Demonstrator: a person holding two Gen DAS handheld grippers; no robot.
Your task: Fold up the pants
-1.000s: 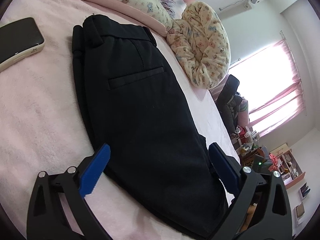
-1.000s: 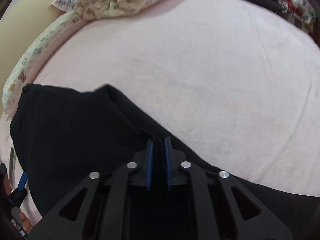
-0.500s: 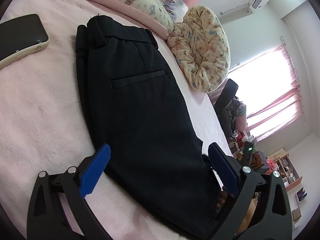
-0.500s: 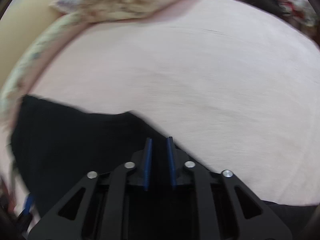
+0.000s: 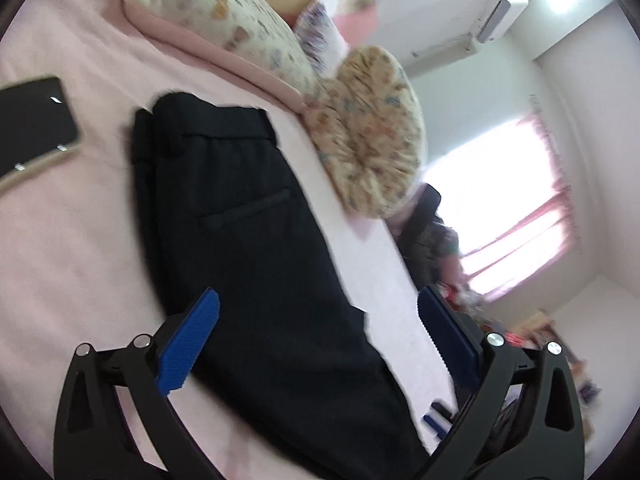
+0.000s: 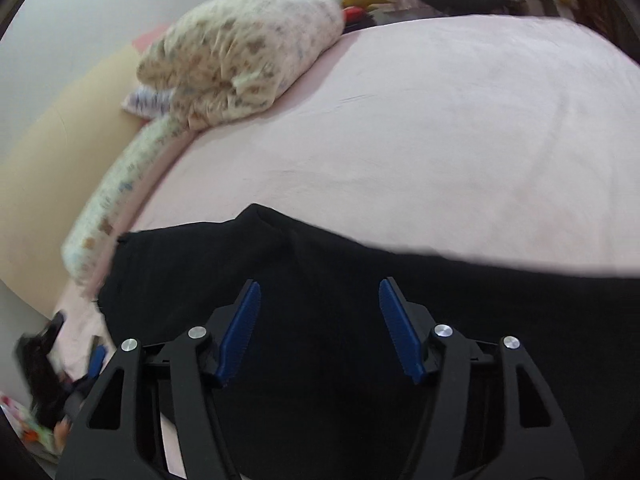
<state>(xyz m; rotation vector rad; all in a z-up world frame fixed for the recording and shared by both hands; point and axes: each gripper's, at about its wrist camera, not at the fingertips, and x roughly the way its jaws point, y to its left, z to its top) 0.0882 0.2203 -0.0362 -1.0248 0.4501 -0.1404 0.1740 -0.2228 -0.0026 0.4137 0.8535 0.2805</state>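
I can read no brand, label or writing anywhere; both views are smeared by motion.

Nearest me in the left wrist view, my left gripper (image 5: pixel 316 320) has its fingers (image 5: pixel 192 340) spread wide and released, holding nothing. The pants (image 5: pixel 256 248) lie flat on the bed (image 5: pixel 60 260) and run between those fingers from the near edge away toward the pillows: the left blue finger sits over the pants' left border, and the right one stands off past their right border, over bare pink sheet. I cannot tell whether either finger touches the cloth.

In the right wrist view, my right gripper (image 6: pixel 320 328) has just been opening; its fingers (image 6: pixel 240 332) now stand apart and unclenched, with black cloth filling the view behind and between them but nothing pinched by the pads. The pants (image 6: pixel 340 280) spread across the near part of the bed (image 6: pixel 440 140) below this gripper, with a small raised fold just beyond the fingertips.

Farther along, the waistband end of the pants, with a belt loop and a slit back pocket, points toward the head of the bed. To its left a phone (image 5: pixel 32 124) lies dark on the sheet, apart from the pants. Beyond the waistband, a long patterned pillow (image 5: pixel 224 24) lies along the far edge, and a bunched patterned blanket (image 5: pixel 372 132) sits beside it near the far right corner.
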